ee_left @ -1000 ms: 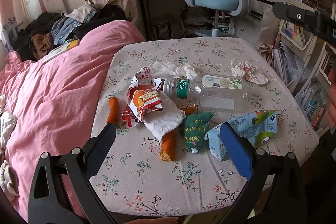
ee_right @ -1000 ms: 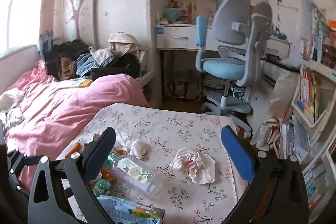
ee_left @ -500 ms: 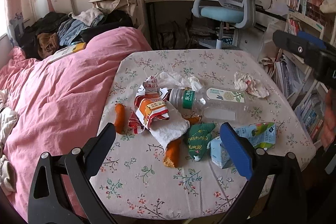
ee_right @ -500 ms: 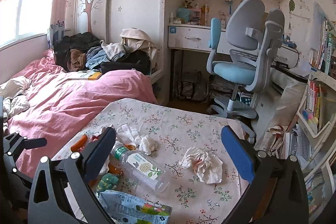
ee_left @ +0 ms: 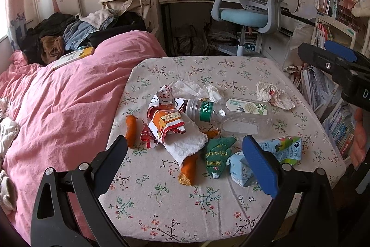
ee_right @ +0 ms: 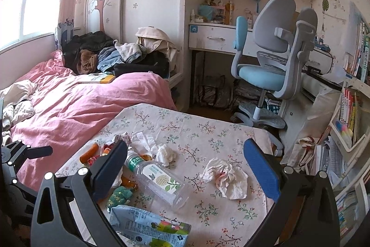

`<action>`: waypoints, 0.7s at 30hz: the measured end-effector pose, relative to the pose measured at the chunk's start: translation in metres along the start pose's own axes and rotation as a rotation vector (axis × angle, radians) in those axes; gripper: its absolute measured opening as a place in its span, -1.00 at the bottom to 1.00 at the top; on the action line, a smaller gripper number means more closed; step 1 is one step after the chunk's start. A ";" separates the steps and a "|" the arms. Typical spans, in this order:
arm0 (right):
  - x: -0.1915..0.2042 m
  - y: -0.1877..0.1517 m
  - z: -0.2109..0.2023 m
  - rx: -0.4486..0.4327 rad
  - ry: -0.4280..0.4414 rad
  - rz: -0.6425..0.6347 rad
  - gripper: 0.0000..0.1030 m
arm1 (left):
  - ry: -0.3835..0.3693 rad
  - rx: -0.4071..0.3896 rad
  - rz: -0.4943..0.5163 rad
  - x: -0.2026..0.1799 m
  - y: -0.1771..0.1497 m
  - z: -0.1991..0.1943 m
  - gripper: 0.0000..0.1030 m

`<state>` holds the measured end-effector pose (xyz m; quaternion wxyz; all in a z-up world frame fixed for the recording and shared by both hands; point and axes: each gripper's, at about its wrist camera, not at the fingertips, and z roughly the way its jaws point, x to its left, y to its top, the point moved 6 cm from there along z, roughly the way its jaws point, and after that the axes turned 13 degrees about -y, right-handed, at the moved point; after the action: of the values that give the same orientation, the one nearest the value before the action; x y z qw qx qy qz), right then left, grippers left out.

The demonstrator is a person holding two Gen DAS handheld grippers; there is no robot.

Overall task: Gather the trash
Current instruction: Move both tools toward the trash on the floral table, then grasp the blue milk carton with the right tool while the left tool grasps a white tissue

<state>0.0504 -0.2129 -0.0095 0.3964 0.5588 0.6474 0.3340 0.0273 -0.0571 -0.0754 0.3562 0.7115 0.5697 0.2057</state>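
Trash lies on a floral-cloth table [ee_left: 161,212]: a clear plastic bottle [ee_left: 231,112] on its side, a torn orange-red snack wrapper [ee_left: 165,124], white paper [ee_left: 185,145], orange peels [ee_left: 130,130], a green felt piece [ee_left: 216,155], a crushed blue carton [ee_left: 272,156] and crumpled tissues [ee_left: 274,95]. My left gripper [ee_left: 185,166] is open and empty above the near table edge. My right gripper [ee_right: 185,170] is open and empty, raised above the table's right side; the bottle [ee_right: 157,179], tissue [ee_right: 225,177] and carton [ee_right: 148,228] show below it.
A bed with a pink quilt [ee_left: 57,108] borders the table's left side, with clothes piled at its head. A blue and grey desk chair [ee_right: 270,66] and a white desk stand beyond the table. Bookshelves [ee_right: 351,112] and stacked papers crowd the right.
Both grippers have risen and tilted up, so the table looks farther and more of the room shows. Both stay open. The trash has not moved.
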 end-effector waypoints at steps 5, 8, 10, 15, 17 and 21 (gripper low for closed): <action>0.000 -0.003 0.001 0.011 -0.005 -0.022 0.88 | 0.014 0.007 -0.052 0.020 0.003 0.001 0.86; -0.002 -0.009 0.005 0.038 -0.003 -0.050 0.88 | 0.065 0.039 -0.098 0.043 0.003 0.005 0.86; -0.002 -0.018 0.009 0.071 0.010 -0.081 0.88 | 0.094 0.053 -0.127 0.058 0.002 0.006 0.86; 0.007 -0.042 0.014 0.156 0.087 -0.162 0.88 | 0.115 0.051 -0.200 0.085 0.001 0.002 0.86; 0.020 -0.056 0.016 0.207 0.159 -0.219 0.88 | 0.106 0.064 -0.212 0.088 -0.002 0.005 0.86; 0.047 -0.084 0.018 0.269 0.250 -0.340 0.88 | 0.094 0.130 -0.194 0.083 -0.011 0.021 0.86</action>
<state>0.0247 -0.1796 -0.0977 0.2859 0.4440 0.8146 0.2398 0.0566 0.0172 -0.1073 0.3004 0.6644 0.6639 0.1659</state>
